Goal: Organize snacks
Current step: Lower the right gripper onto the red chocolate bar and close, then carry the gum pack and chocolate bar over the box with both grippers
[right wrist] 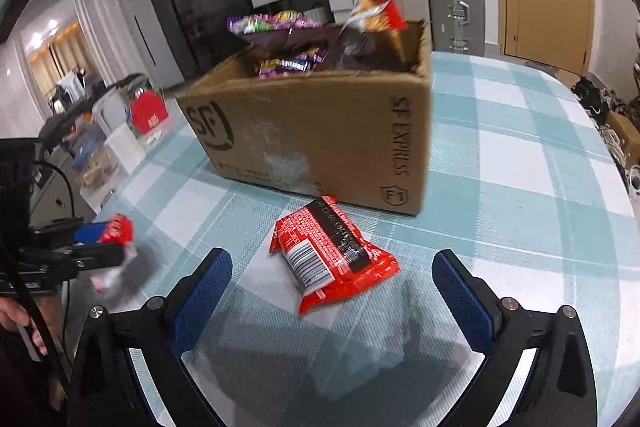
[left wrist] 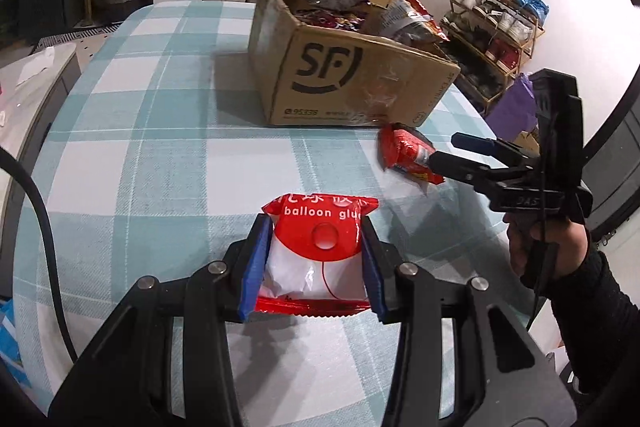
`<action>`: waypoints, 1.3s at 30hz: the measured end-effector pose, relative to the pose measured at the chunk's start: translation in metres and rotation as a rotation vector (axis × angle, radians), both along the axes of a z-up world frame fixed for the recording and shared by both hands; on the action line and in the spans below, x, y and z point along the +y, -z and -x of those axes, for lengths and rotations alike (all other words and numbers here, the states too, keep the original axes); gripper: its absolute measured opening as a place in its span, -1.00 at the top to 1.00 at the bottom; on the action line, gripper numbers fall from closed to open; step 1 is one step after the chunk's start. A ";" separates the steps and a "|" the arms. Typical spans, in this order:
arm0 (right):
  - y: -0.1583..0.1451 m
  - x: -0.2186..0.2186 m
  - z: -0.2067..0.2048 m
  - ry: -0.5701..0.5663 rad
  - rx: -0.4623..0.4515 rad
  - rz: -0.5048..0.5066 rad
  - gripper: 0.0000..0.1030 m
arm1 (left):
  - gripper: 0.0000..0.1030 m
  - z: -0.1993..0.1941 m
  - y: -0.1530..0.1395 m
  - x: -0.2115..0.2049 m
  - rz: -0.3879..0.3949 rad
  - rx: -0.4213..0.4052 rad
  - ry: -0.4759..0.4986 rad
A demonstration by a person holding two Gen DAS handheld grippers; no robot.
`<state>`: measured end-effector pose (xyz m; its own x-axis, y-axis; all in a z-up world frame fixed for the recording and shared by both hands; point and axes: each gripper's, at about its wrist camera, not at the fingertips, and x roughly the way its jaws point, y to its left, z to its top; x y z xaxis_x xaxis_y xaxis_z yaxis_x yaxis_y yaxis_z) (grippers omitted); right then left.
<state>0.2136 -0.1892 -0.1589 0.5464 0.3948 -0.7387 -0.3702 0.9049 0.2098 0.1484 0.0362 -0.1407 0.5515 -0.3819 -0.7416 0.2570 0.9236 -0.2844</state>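
The left tongs (left wrist: 316, 251) clamp the balloon-glue packet (left wrist: 320, 227) by its slippery film sides, so it may squirt out during lifting. The right tongs (right wrist: 332, 279) stand wide open, the red packet (right wrist: 332, 259) lying between them on the tabletop (right wrist: 520, 155); closing off-centre could skid it. Counted: two packets outside, one cardboard box (right wrist: 320, 131) just ahead, several snacks inside.

A table covered by a teal-and-white checked cloth (left wrist: 160, 155) is seen. On it are set an open SF cardboard box (left wrist: 340, 83) and, just beside it, a red snack packet (right wrist: 332, 253).
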 end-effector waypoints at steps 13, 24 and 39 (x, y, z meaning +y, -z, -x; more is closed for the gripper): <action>0.023 0.043 -0.023 -0.086 0.040 0.143 -0.14 | 0.23 0.007 0.005 0.002 0.008 0.016 -0.021; 0.016 0.028 -0.006 -0.065 0.012 0.049 0.14 | 0.23 0.007 -0.012 0.001 -0.001 -0.017 -0.024; -0.110 0.015 0.032 -0.098 -0.194 -0.096 0.14 | 0.23 -0.037 -0.105 -0.022 0.025 -0.145 0.061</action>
<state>0.1813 -0.1742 -0.0490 0.6301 0.5162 -0.5801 -0.4970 0.8421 0.2095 0.1850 0.0137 -0.0358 0.6275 -0.4355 -0.6455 0.3523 0.8981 -0.2634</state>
